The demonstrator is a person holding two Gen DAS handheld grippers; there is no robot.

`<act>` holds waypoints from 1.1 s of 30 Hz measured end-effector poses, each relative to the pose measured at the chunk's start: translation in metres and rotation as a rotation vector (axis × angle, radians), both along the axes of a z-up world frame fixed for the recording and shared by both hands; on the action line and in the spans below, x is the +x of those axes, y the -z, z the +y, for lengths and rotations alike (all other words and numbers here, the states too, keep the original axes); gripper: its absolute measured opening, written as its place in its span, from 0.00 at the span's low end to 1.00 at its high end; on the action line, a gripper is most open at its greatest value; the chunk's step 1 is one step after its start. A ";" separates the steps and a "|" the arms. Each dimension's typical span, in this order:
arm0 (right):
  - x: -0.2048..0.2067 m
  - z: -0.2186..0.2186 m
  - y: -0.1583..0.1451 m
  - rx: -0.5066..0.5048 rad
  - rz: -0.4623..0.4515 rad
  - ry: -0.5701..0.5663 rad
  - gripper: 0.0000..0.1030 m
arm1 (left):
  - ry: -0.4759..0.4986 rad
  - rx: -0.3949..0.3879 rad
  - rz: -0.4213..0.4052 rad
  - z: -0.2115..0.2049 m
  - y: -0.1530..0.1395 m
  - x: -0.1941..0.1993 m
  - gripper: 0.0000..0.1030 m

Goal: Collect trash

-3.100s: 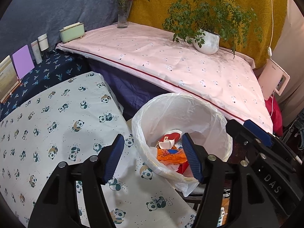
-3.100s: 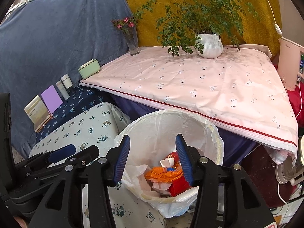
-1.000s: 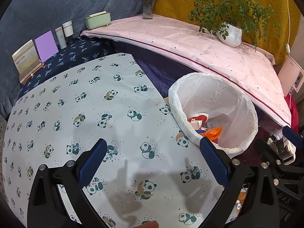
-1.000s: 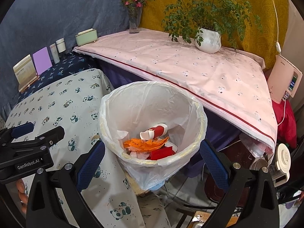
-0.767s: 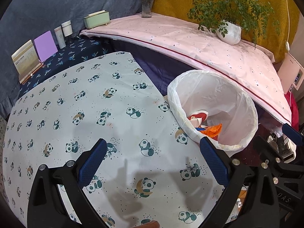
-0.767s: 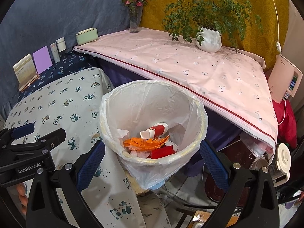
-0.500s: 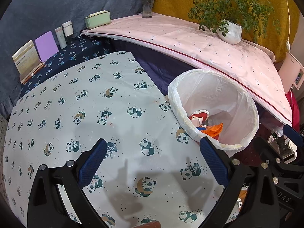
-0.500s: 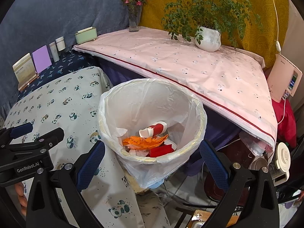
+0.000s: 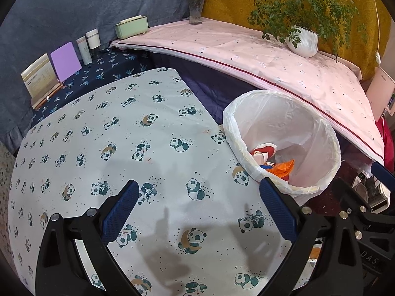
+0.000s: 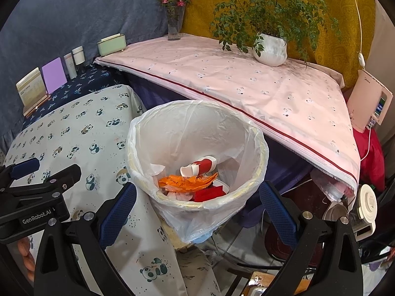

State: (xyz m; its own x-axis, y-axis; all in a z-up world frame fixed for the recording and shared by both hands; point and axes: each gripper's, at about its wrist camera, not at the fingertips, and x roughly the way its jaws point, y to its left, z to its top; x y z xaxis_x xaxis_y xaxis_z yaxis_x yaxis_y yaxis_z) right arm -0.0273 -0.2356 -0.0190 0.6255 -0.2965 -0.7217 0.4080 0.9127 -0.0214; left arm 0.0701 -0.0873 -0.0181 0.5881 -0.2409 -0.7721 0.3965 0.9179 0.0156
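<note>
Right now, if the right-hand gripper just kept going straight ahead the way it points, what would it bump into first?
Most likely the trash bin: the right gripper, jaws wide open, points at its near rim. Depth is hard to judge.

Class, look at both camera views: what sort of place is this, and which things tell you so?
Probably a lived-in home room, staged for tidying. Cloth-covered tables, a potted plant and flower vase suggest a household; a lined trash bin holds wrappers.
</note>
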 end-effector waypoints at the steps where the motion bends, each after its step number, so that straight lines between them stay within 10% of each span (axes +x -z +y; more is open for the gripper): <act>1: 0.000 0.000 0.000 0.000 0.000 0.000 0.93 | 0.000 0.001 0.000 0.000 0.000 0.000 0.91; 33: -0.003 -0.006 0.000 -0.002 0.005 0.013 0.93 | 0.053 0.018 0.009 -0.011 0.002 -0.003 0.91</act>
State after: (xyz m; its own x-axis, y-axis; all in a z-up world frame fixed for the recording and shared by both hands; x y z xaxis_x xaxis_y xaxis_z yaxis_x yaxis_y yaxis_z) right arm -0.0306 -0.2420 -0.0189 0.6179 -0.3062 -0.7242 0.4199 0.9072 -0.0253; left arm 0.0666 -0.0978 -0.0197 0.5676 -0.2571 -0.7821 0.4446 0.8953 0.0284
